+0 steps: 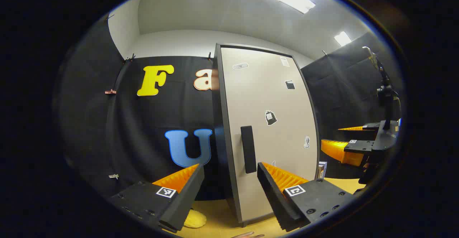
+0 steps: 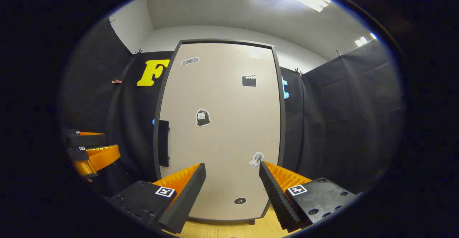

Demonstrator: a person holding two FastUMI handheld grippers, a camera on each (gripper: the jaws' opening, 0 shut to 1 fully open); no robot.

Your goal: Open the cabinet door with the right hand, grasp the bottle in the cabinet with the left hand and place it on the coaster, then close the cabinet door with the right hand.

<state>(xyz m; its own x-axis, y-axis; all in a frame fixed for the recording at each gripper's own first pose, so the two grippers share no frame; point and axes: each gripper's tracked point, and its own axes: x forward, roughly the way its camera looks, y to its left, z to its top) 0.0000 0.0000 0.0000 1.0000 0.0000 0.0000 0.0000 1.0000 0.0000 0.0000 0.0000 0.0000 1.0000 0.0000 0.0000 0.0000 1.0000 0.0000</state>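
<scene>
Opening step: my right gripper (image 2: pixel 231 187) and left gripper (image 1: pixel 229 187), both spread and empty, face the closed cabinet door (image 2: pixel 222 130); the bottle presumably sits hidden inside. Next, right must reach the handle (image 2: pixel 164 143).

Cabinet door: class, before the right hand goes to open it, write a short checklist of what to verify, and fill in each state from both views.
1. Cabinet door shut, ready to open: ok.
2. Handle visible on the door's left edge, nothing covering it: ok.
3. Right tongs open, holding nothing: ok.
4. Right tongs at the handle: not ok; they face the door's lower middle, handle off to the left.
5. Left tongs open and free for the bottle: ok.
6. Bottle inside: cannot tell, door hides it.
</scene>
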